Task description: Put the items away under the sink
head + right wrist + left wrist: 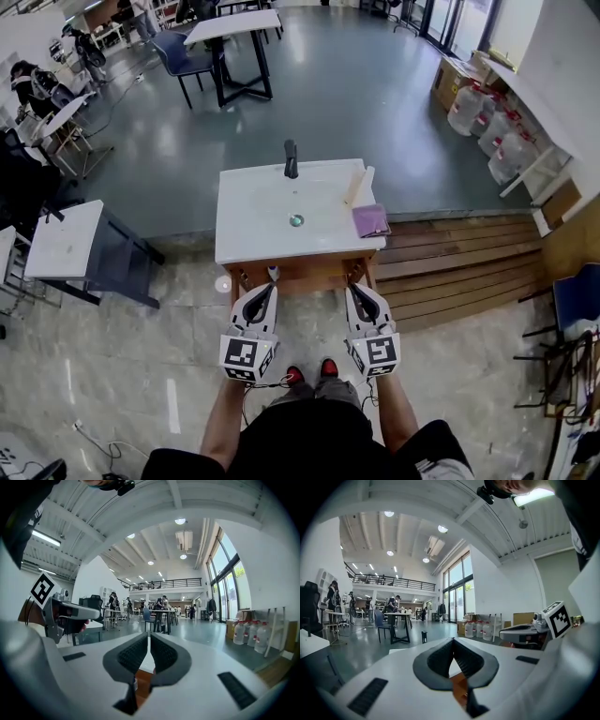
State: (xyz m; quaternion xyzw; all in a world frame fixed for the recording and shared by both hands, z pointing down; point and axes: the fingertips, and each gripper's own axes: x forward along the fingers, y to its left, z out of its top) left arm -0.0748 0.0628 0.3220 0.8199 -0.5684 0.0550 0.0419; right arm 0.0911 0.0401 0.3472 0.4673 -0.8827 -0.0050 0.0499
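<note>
A white sink top with a black faucet stands on a wooden cabinet straight ahead of me. On its right side lie a purple cloth and a pale stick-like item. My left gripper and right gripper are held side by side, pointing level at the cabinet front just below the counter edge. Both have their jaws together with nothing between them. In the left gripper view the left gripper frames a strip of white counter and brown wood. The right gripper shows the same in its own view.
A low wooden platform runs off to the right of the sink. A white table stands at the left. Water jugs line the right wall. A table and blue chair stand farther back. My feet are on tiled floor.
</note>
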